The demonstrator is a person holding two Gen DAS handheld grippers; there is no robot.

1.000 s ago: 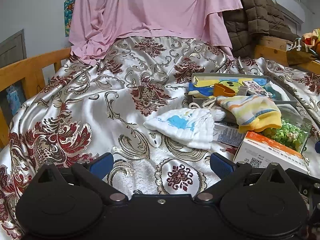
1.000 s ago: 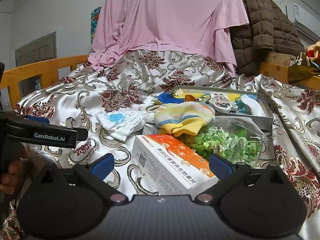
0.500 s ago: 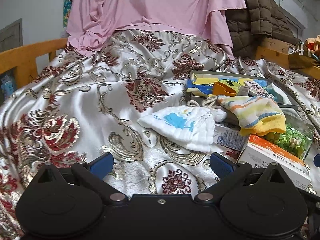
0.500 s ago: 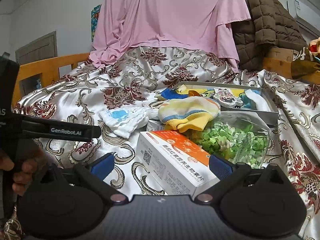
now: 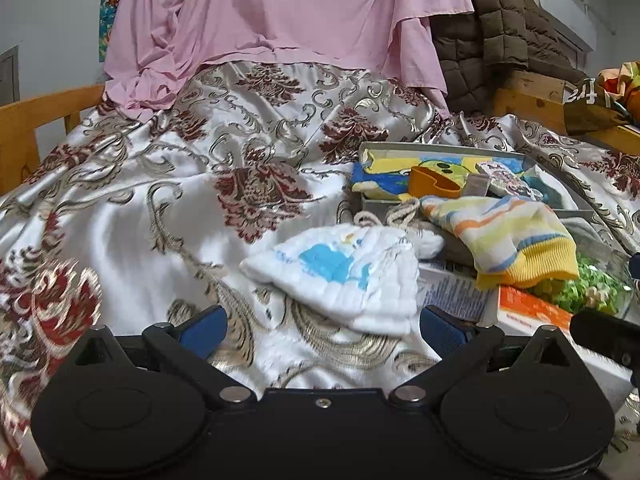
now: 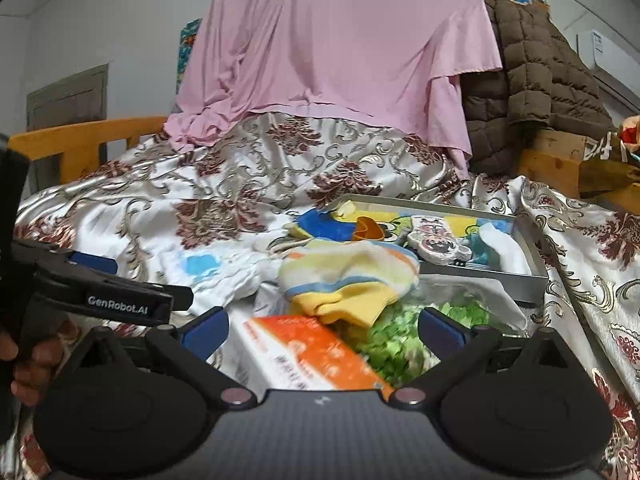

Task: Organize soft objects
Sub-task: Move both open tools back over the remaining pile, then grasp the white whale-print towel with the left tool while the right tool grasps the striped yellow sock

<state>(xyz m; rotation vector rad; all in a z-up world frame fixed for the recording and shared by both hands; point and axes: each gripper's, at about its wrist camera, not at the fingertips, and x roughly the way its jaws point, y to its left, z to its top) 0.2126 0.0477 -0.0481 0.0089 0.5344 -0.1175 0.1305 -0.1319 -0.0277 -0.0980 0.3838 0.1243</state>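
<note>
A white gauze cloth with a blue print (image 5: 344, 276) lies on the satin bedspread, just beyond my open left gripper (image 5: 322, 326). To its right a striped yellow knit hat (image 5: 508, 236) rests on boxes. In the right wrist view the same hat (image 6: 352, 276) sits just ahead of my open right gripper (image 6: 322, 326), above an orange and white box (image 6: 308, 356). The white cloth (image 6: 216, 276) lies to the left there. Behind is a grey tray (image 6: 520, 280) holding a blue and yellow cloth (image 6: 332, 224). Nothing is between either pair of fingers.
A clear bag of green pieces (image 6: 404, 336) lies by the box. A pink sheet (image 5: 280, 20) and a brown quilted coat (image 5: 492, 28) hang at the back. Wooden rails (image 5: 36, 120) border the bed. A hand (image 6: 24, 364) holds the left gripper's body (image 6: 100, 296).
Both grippers have moved forward and lower toward the pile. The white cloth now sits closer to the left gripper, the hat and box closer to the right one. Both stay open.
</note>
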